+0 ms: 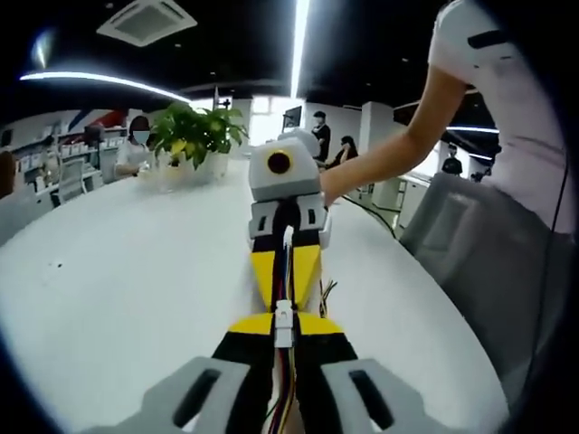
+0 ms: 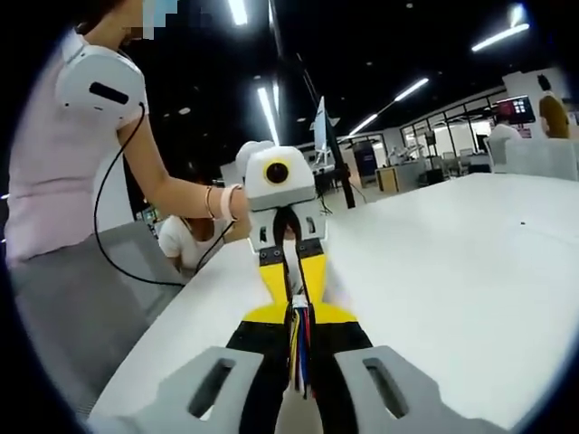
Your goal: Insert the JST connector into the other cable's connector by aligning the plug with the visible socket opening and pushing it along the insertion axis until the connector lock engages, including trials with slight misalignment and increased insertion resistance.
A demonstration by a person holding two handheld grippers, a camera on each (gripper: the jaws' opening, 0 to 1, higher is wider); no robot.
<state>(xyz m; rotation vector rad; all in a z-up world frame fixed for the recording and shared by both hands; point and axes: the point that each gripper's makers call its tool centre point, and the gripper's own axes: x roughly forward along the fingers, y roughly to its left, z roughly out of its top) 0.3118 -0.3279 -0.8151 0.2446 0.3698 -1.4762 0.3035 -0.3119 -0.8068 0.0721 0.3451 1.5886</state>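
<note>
In the left gripper view my left gripper point(image 1: 284, 318) is shut on a bundle of coloured wires point(image 1: 286, 398) that ends in a white JST connector point(image 1: 284, 324) at its yellow tips. Straight ahead, the right gripper point(image 1: 285, 287) faces it tip to tip, shut on a pale cable point(image 1: 288, 240). In the right gripper view my right gripper point(image 2: 298, 313) is shut on coloured wires point(image 2: 299, 357). A small white connector point(image 2: 298, 301) sits where its tips meet the left gripper point(image 2: 294, 291). Whether plug and socket are fully seated is hidden by the jaws.
Both grippers hover over a white table point(image 1: 118, 280) point(image 2: 452, 271). A potted plant point(image 1: 194, 136) stands at its far side. The person's arm point(image 1: 398, 154) reaches in. A grey chair point(image 1: 470, 235) point(image 2: 72, 298) stands at the table's edge. People sit in the background.
</note>
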